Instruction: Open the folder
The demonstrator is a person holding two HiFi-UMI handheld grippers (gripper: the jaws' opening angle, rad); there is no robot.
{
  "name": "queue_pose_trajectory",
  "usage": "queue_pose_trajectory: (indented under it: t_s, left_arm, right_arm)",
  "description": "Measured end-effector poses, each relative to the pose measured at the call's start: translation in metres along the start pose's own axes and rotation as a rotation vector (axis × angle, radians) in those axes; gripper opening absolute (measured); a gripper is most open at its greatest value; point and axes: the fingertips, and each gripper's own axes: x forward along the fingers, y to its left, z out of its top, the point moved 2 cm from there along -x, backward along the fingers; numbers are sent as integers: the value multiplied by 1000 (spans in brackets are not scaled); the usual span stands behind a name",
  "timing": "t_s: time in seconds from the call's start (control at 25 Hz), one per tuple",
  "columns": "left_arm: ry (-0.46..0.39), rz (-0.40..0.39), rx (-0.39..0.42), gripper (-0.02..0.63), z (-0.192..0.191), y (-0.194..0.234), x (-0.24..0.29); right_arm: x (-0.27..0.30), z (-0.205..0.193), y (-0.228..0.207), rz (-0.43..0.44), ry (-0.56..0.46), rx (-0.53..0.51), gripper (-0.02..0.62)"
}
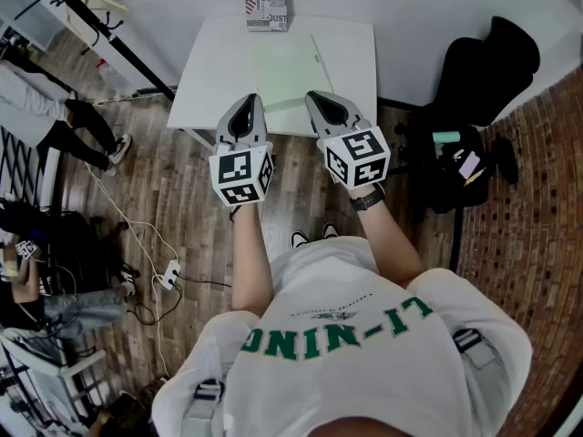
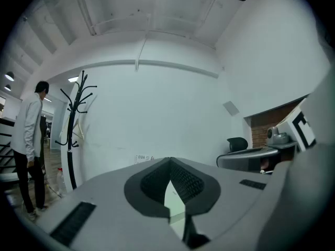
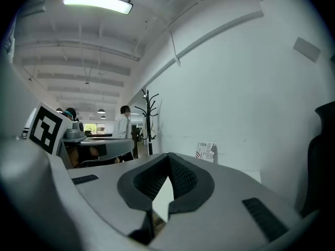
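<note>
One worktop (image 1: 209, 71): white and small, set against the wall straight ahead of the person. It carries the folder and a box, and both grippers reach it without stretching.

One folder (image 1: 290, 66): pale green, lying flat in the middle of the worktop with its long side running away from the person. It looks closed. Its near edge sits close to the worktop's near edge, probably so that edge can be taken from the front. The opening step does not appear to have begun.

Two grippers: held side by side and roughly level, one toward each near corner of the folder. This reads as a ready stance before the cover is lifted.

Left gripper (image 1: 250, 100): over the worktop's near edge, just beside the folder's near left corner. Its jaws are closed tip to tip with nothing between the pads. Pale green shows only through the gap behind the tips. Contact with the folder cannot be confirmed.

Right gripper (image 1: 315, 96): at the folder's near right corner, pointing slightly downward. Its jaws are pressed together and empty, and the white worktop is visible beyond them.

One box (image 1: 267, 4): printed and upright at the far edge of the worktop against the wall, beyond the folder and apart from it.
</note>
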Motion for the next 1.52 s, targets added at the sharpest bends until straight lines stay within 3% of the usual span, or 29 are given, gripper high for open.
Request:
queue_pose_trajectory:
  t_s: [0.28, 0.48, 0.6, 0.76, 1.12, 1.32, 1.52]
  left_arm:
    - [19, -6, -31, 14, -21, 10, -3]
    - [58, -24, -54, 14, -44, 14, 9]
    - [72, -28, -60, 14, -53, 19, 28]
    - [79, -32, -48, 14, -57, 27, 71]
    - [101, -66, 54, 14, -45, 34, 224]
    - [120, -60, 9, 14, -52, 43, 286]
    - [185, -184, 6, 14, -83, 35, 328]
  right_arm:
    - [1, -19, 7, 0, 37, 9, 15]
    - [6, -48, -3, 31, 81, 83, 15]
    - [18, -59, -20, 7, 107, 93, 15]
    - [51, -65, -57, -4, 126, 115, 15]
    - [164, -48, -169, 75, 134, 171, 15]
    - [205, -57, -208, 122, 192, 198, 17]
    - [220, -103, -238, 85, 297, 260, 17]
